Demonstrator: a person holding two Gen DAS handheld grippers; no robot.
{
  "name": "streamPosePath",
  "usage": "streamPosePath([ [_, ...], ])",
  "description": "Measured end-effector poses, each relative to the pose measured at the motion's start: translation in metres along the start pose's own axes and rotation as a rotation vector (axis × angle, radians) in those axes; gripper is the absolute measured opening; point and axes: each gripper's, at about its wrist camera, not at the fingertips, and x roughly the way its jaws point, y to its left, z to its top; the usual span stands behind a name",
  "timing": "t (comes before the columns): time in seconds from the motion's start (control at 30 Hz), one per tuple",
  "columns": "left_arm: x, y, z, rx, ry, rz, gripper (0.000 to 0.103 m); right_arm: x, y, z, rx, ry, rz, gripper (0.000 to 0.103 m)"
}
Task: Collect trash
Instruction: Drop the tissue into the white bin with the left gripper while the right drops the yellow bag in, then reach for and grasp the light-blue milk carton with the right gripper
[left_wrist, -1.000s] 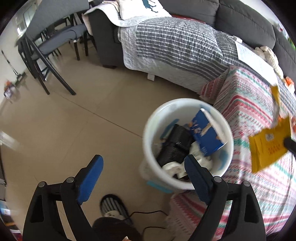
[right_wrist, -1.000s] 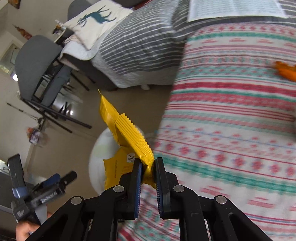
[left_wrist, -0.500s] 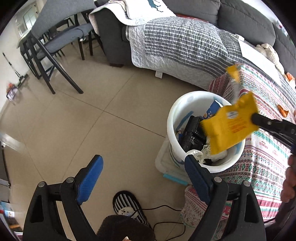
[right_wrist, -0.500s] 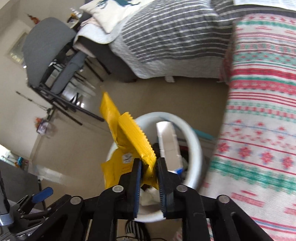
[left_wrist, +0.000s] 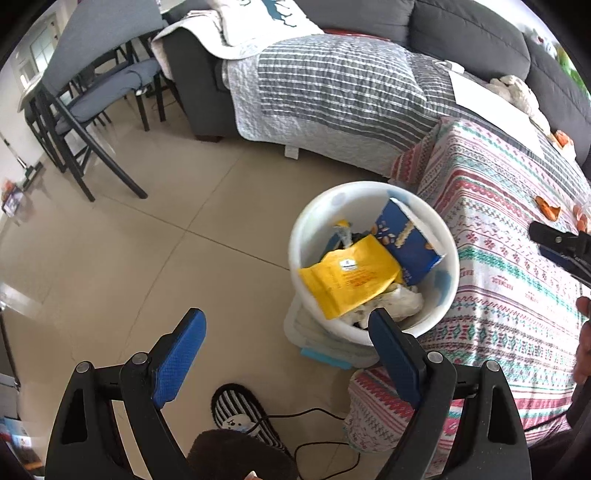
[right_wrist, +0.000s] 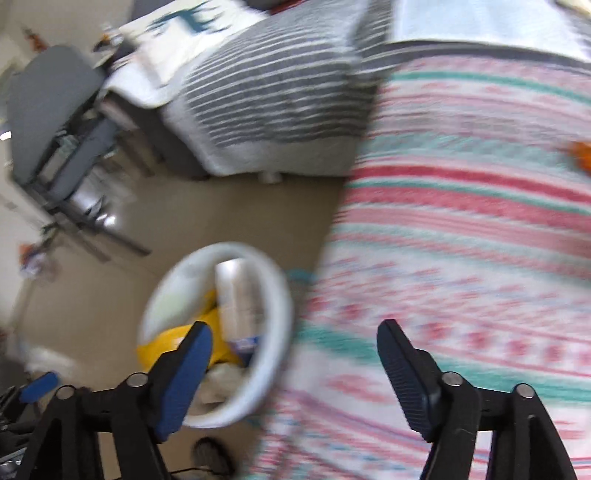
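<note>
Now yellow packet (left_wrist: 349, 279), print unreadable, lies in white bin (left_wrist: 306, 221); both grippers' fingers spread, w/ nothing held.

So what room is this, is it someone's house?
Most likely a home living room: a grey sofa with a striped quilt, a table under a patterned cloth, and chairs on a tiled floor.

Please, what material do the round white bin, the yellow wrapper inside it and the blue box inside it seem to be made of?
The round white bin looks like smooth moulded plastic: even rim, soft sheen. The yellow wrapper seems thin glossy plastic film, since it creases and bends. The blue box is probably printed cardboard: flat stiff panels and a torn pale edge.
</note>
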Motion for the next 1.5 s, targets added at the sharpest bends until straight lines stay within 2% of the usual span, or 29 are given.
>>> streamPosePath([
  [0.13,-0.002,-0.019,0.005,0.008,0.0,-0.024,0.092,-0.027,-0.054,0.011,0.099,-0.052,-0.191,0.086],
  [0.17,-0.003,-0.023,0.006,0.013,-0.001,-0.031,0.092,-0.033,-0.072,0.014,0.141,-0.061,-0.262,0.088],
  [0.27,-0.002,-0.042,0.01,0.033,-0.001,-0.046,0.092,-0.048,-0.12,0.021,0.284,-0.082,-0.4,0.089],
  [0.4,0.0,-0.068,0.019,0.045,0.006,-0.072,0.092,-0.06,-0.166,0.027,0.441,-0.114,-0.476,0.089],
  [0.57,0.004,-0.095,0.027,0.045,0.011,-0.098,0.092,-0.055,-0.182,0.04,0.482,-0.133,-0.504,0.09],
  [0.67,0.007,-0.109,0.028,0.055,0.014,-0.101,0.092,-0.048,-0.193,0.04,0.481,-0.126,-0.549,0.093],
  [0.8,0.015,-0.128,0.028,0.08,0.028,-0.09,0.092,-0.046,-0.206,0.037,0.503,-0.117,-0.503,0.099],
  [0.97,0.018,-0.151,0.028,0.106,0.018,-0.087,0.092,-0.068,-0.221,0.031,0.448,-0.075,-0.554,0.099],
  [1.2,0.012,-0.196,0.028,0.156,-0.004,-0.124,0.092,-0.122,-0.276,0.009,0.51,-0.038,-0.598,0.097],
  [1.37,0.013,-0.205,0.027,0.177,-0.014,-0.11,0.092,-0.139,-0.287,0.007,0.555,-0.053,-0.442,0.096],
  [1.43,0.016,-0.201,0.026,0.178,0.003,-0.104,0.092,-0.139,-0.283,0.01,0.52,-0.032,-0.397,0.096],
  [1.5,0.016,-0.198,0.026,0.185,0.011,-0.113,0.092,-0.133,-0.274,0.018,0.408,0.03,-0.387,0.096],
])
